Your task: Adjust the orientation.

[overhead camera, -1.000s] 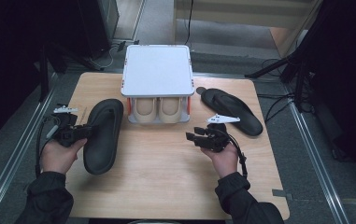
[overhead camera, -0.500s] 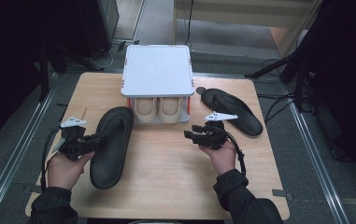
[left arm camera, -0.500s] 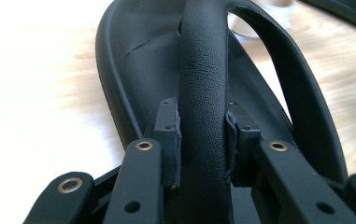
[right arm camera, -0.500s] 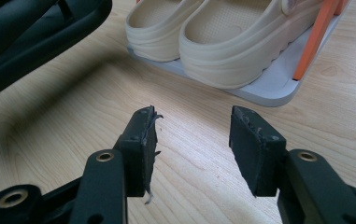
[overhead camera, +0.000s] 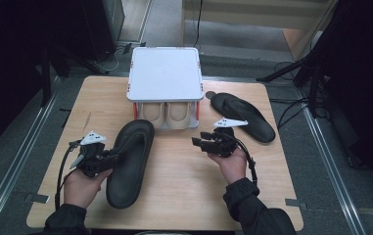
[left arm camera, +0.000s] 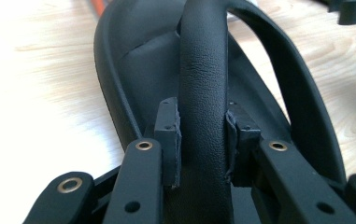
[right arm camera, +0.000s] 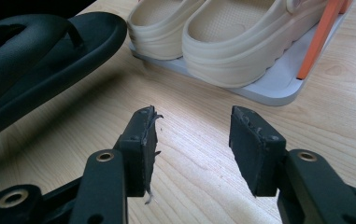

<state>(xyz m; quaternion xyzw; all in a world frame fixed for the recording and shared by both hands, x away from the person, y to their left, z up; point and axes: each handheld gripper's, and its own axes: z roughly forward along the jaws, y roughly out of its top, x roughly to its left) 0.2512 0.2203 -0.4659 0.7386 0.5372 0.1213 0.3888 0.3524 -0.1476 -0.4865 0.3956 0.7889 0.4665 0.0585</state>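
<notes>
On the light wooden table [overhead camera: 174, 196] before you, a white two-tier plastic shoe rack [overhead camera: 164, 73] stands at the far edge, a pair of beige rubber clogs [overhead camera: 169, 115] side by side on its lower shelf. A black rubber flip-flop [overhead camera: 130, 166] lies lengthwise at front left, its strap between the jaws of your left gripper [overhead camera: 109, 157]. A second black flip-flop [overhead camera: 243, 116] lies just right of the rack, behind your right gripper [overhead camera: 198, 143], which sits right of centre.

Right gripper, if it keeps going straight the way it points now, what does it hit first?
Probably the beige clogs on the white rack. The right gripper is open over bare table; depth is uncertain.
</notes>
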